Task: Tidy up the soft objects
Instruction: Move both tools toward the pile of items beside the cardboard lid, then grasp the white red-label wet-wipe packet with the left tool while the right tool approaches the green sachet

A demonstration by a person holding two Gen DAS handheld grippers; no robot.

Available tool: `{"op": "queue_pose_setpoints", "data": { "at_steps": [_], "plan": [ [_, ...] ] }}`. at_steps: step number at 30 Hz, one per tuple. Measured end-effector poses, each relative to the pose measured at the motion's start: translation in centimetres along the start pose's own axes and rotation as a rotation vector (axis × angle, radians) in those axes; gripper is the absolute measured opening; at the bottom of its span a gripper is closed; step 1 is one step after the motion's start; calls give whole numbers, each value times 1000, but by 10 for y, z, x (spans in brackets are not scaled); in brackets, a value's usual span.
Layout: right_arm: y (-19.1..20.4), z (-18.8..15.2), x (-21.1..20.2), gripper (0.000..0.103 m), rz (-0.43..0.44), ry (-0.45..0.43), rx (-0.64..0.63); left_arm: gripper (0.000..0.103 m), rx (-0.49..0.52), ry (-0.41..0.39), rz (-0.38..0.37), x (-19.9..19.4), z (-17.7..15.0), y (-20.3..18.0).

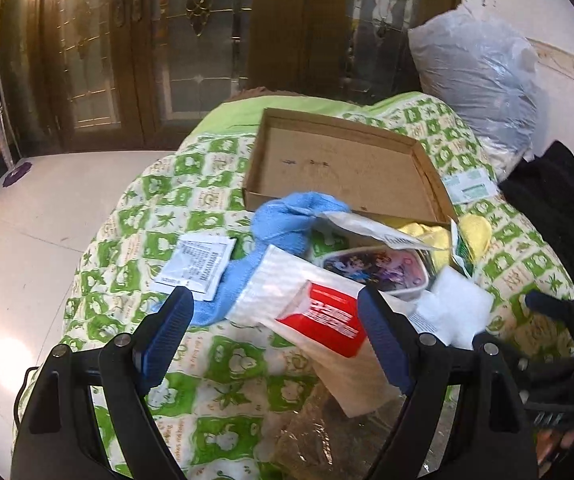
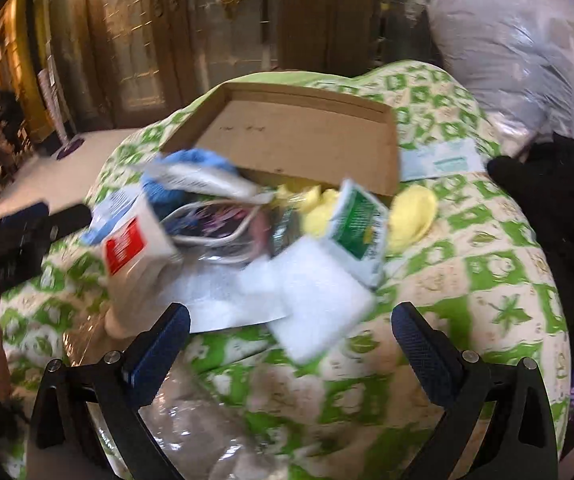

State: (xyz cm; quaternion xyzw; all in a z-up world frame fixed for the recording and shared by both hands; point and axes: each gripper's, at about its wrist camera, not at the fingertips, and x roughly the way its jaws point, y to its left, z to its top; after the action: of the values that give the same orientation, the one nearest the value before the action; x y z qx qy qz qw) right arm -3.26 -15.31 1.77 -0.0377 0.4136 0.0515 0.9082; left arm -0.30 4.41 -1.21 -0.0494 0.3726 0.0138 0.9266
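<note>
While both pairs of jaws are standing spread and empty, the left gripper (image 1: 275, 328) is hovering over the red-and-white packet (image 1: 319, 320) at lower centre, the right gripper (image 2: 291, 328) over a white pad (image 2: 319, 300); behind them, the cardboard box (image 1: 427, 168) is sitting at centre frame on the green quilt (image 1: 227, 360).

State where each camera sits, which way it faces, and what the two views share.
Left wrist: on the left gripper, facing forward over the bed at the red-and-white pack and cardboard box; the right gripper shows at the right edge.
Right wrist: on the right gripper, blurred, facing the same pile; the left gripper shows at the left edge.
Shared: box, blue cloth, green quilt.
</note>
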Motion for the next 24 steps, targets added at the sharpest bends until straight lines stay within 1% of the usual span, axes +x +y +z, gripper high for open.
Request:
{"op": "queue_pose_setpoints", "data": {
  "at_steps": [5,8,15,24],
  "plan": [
    [-10,-9,8,103,7,39,32,84,37,26,12,3,-2,-16],
    [-12,0,18,103,22,63,43,84,57,31,25,4,-4,-23],
    [-15,0,20,103,20,41,45,84,80,45,49,8,-3,-33],
    [-13,0,18,103,23,31,42,84,42,64,63,10,-2,-28]
  ]
}}
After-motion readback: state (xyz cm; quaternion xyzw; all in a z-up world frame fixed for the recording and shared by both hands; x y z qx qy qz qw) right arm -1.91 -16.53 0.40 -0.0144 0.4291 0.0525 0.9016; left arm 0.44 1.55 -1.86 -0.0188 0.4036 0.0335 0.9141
